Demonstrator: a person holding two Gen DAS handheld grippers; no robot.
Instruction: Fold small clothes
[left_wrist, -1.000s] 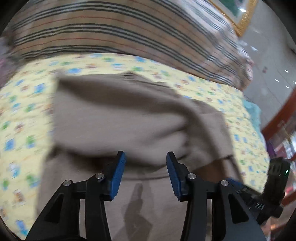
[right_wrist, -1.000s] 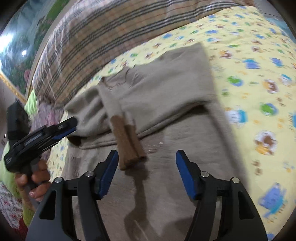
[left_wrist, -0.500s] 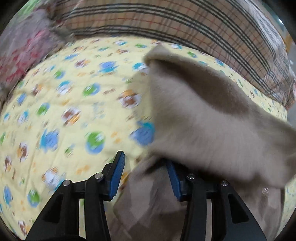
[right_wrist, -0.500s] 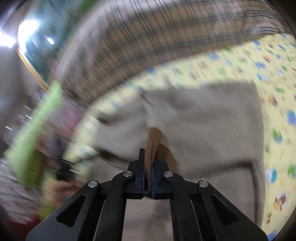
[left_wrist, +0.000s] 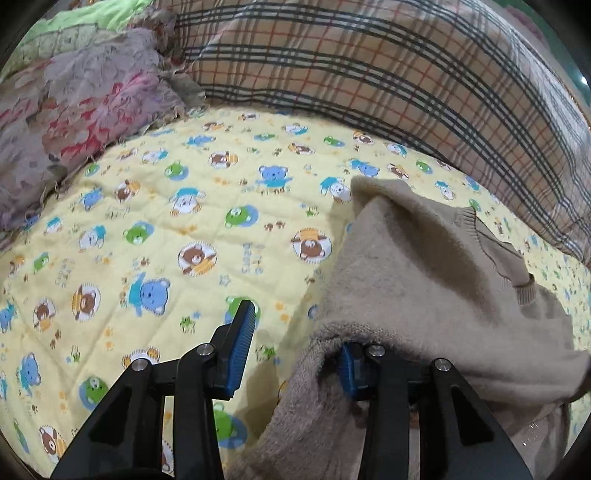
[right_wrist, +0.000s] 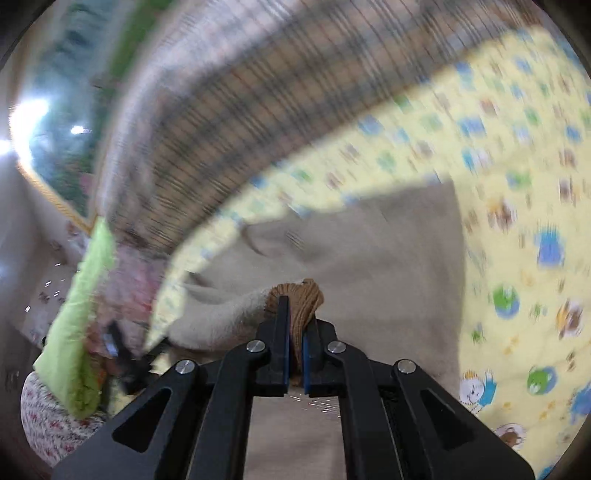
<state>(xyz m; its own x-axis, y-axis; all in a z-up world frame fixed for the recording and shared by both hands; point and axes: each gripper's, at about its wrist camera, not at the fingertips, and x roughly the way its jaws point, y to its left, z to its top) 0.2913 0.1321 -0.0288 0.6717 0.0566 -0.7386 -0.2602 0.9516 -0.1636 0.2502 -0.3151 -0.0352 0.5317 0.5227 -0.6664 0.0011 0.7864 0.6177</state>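
Lifted since before, right tongs (right_wrist: 294, 332) clamp the sweater's brown cuff (right_wrist: 301, 295); left tongs (left_wrist: 295, 354), tilted down, are closing, empty.

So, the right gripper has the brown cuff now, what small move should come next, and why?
Probably carry the brown cuff across the beige sweater to fold the sleeve in. The right gripper is shut on it, while the left gripper is closing with only the sweater's edge draped over one finger.
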